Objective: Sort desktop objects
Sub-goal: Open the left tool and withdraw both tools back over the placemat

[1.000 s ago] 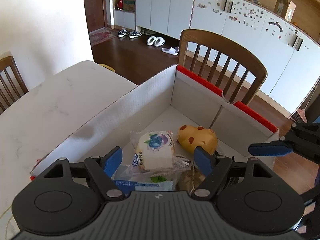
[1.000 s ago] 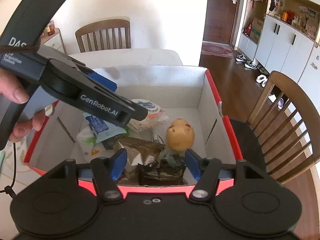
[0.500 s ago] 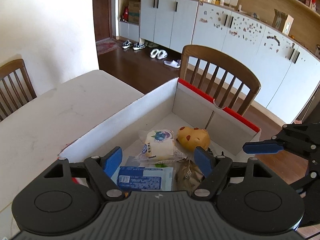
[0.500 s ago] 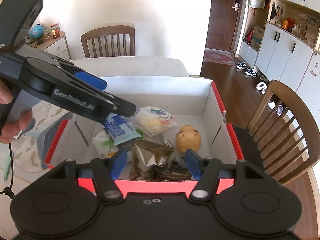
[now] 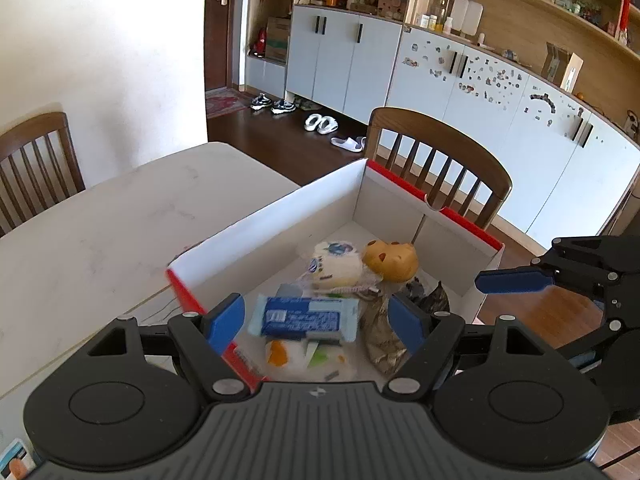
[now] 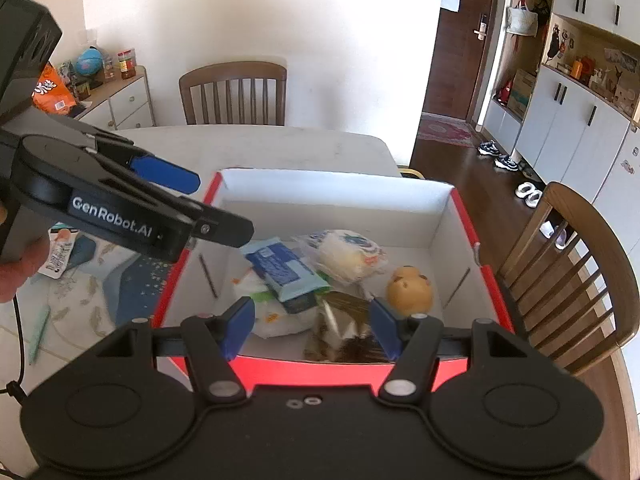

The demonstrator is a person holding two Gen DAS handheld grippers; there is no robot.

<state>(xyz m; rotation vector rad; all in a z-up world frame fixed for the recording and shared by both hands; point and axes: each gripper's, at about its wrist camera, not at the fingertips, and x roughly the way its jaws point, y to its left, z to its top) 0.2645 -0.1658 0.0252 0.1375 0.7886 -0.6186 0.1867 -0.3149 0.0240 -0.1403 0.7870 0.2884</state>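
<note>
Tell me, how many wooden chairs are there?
2. One chair stands at the table's far end; another chair beside the box. Others may be out of view.

A blue packet [image 6: 286,270], a wrapped bun [image 6: 348,252] and a yellow toy [image 6: 409,290] lie in the red-rimmed box [image 6: 332,196].

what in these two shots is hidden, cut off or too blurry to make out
- Blue packet print: left wrist view, too blurred to read.
- White bag under the packet: both views, mostly covered by it and the fingers.
- Dark wrapper: right wrist view, near end hidden behind the box wall.
- Card on the table: left wrist view, cut off by the frame's corner.
</note>
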